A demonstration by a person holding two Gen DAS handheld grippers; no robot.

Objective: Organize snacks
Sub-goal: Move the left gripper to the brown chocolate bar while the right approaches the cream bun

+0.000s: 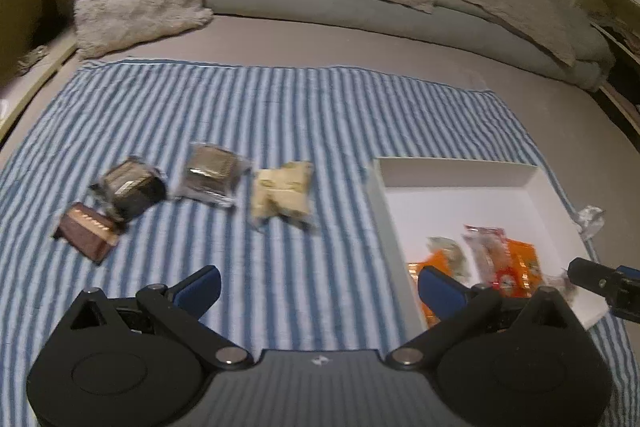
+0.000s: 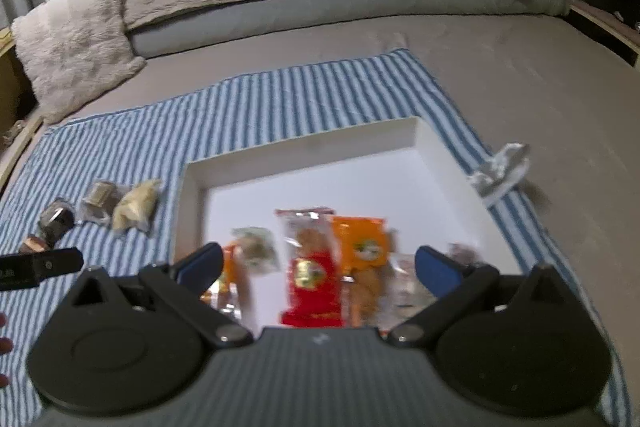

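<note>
A bed is covered with a blue and white striped cloth (image 1: 280, 115), and snacks are being sorted into a shallow white box (image 1: 460, 169) lying toward the right edge of the cloth. Inside the box, at its near end, several packets already lie side by side: a red packet (image 2: 310, 275), an orange packet (image 2: 362, 247) touching it, a pale green packet (image 2: 256, 251) and a clear one near the right wall. Four snacks are not yet in the box, in a loose row on the left half of the cloth: a pale yellow packet (image 1: 282, 195) nearest the box, a dark clear-wrapped packet (image 1: 212, 175) beside it, a black packet (image 1: 134, 189), and a brown bar (image 1: 86, 237) touching that one near the left edge. The left tool (image 1: 318, 291) hangs over the near edge of the cloth, released, its fingers spread wide and holding nothing. The right tool (image 2: 318, 267) hovers over the near end of the box, also released and empty. The job looks roughly half done. The next move probably calls for the left tool to reach forward, lower over the pale yellow packet and close gently on its soft wrapper.
</note>
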